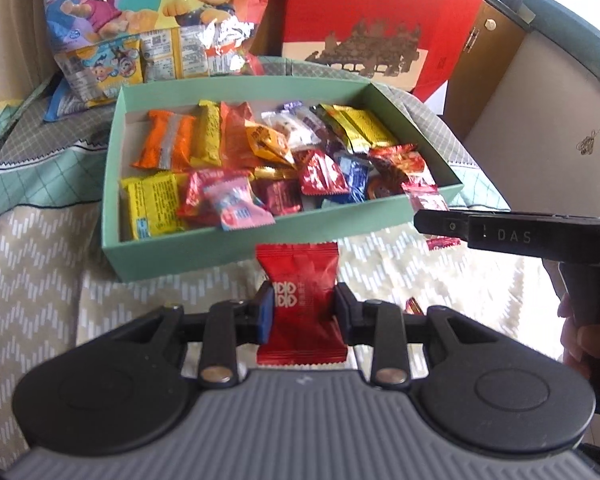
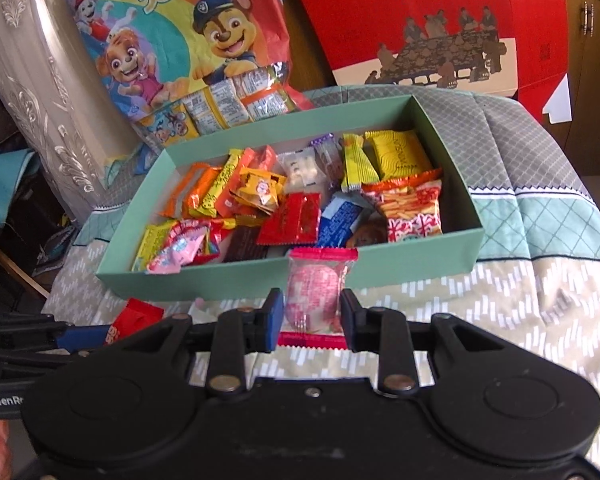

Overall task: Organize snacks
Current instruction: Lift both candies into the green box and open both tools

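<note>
A patterned blanket point(image 2: 520, 300) carries the green box point(image 1: 228, 248) of snacks (cartoon bag point(image 2: 180, 40) and red carton point(image 2: 420, 20) behind). Left hand-held gripper point(image 1: 302, 312) clamps a red candy point(image 1: 300, 276); right hand-held gripper point(image 2: 312, 320) pinches a pink candy point(image 2: 314, 292), both just before the box's near wall.

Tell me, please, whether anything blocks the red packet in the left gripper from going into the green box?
Only the green box's near wall stands between. The red packet, clamped in the left gripper, sits just before it, so it must pass over the rim. Nothing else visible intervenes.

Glossy crinkled foil wrappers point(image 2: 288, 220) fill the matt green cardboard box point(image 2: 236, 280) (set on soft quilted patterned cloth point(image 2: 500, 300)); black plastic fingers point(image 1: 264, 312) look smooth.
</note>
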Demonstrator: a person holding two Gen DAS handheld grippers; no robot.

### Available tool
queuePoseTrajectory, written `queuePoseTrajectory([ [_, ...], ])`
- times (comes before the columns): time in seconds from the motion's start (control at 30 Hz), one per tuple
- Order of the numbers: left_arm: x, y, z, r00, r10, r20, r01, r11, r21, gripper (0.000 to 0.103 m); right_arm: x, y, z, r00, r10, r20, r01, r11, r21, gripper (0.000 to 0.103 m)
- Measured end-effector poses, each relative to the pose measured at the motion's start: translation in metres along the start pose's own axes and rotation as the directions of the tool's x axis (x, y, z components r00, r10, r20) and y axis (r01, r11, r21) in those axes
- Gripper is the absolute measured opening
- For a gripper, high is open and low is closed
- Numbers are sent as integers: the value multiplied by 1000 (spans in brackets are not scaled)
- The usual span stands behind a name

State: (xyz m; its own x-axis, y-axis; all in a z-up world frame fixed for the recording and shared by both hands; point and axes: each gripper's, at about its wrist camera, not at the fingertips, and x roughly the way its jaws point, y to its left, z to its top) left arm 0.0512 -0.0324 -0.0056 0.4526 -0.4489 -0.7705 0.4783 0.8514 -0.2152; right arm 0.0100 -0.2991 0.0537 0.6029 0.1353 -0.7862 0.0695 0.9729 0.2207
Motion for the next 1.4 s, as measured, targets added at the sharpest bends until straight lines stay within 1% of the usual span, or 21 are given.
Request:
queuePoseTrajectory([
  [0.17,-3,23,30,998,49,50,-47,998,-35,31,3,4,27,999,15,30,-15,1000,-2,29],
  [0.3,3,43,56,992,95,80,-91,995,-52,31,14,4,50,999,18,44,-18,1000,-1,29],
  [0.47,29,65,86,988,142,68,-137,988,-68,31,38,-1,74,999,22,34,-23,999,27,29],
  [0.6,50,75,103,985,167,51,-163,983,-80,31,56,-4,89,1000,18,24,-18,999,34,29],
  [0.8,71,84,119,980,194,35,-191,978,-81,31,79,-6,103,1000,10,10,-10,999,33,29],
  [1.0,81,95,124,974,226,19,-223,970,-100,31,94,-6,108,1000,9,-2,-9,999,32,30],
  [1.1,85,101,125,968,250,14,-246,962,-121,32,100,-5,110,1000,12,1,-12,1000,28,35],
  [1.13,86,103,124,965,264,14,-260,957,-128,35,102,-4,111,1000,14,0,-14,1000,28,38],
  [1.17,87,103,124,961,277,14,-272,953,-134,45,103,-4,111,1000,13,0,-13,999,30,48],
  [1.2,86,103,123,958,285,12,-281,950,-138,62,103,-4,111,1000,12,3,-12,999,30,67],
  [1.23,85,102,122,957,288,14,-283,949,-141,68,102,-4,110,1000,10,10,-10,999,31,77],
  [1.27,84,100,120,957,291,18,-286,948,-141,77,100,-3,109,1000,10,18,-10,999,30,92],
  [1.3,83,99,118,956,292,20,-287,947,-142,88,99,-1,108,1000,5,23,-6,1000,24,97],
  [1.33,81,97,116,956,293,20,-287,947,-145,93,98,0,107,1000,2,23,-2,1000,18,99],
  [1.37,80,95,114,956,293,20,-287,946,-151,100,97,0,106,1000,0,19,0,1000,13,103],
  [1.4,79,94,113,957,290,19,-283,946,-155,102,96,1,105,1000,0,16,-1,1000,12,103],
])
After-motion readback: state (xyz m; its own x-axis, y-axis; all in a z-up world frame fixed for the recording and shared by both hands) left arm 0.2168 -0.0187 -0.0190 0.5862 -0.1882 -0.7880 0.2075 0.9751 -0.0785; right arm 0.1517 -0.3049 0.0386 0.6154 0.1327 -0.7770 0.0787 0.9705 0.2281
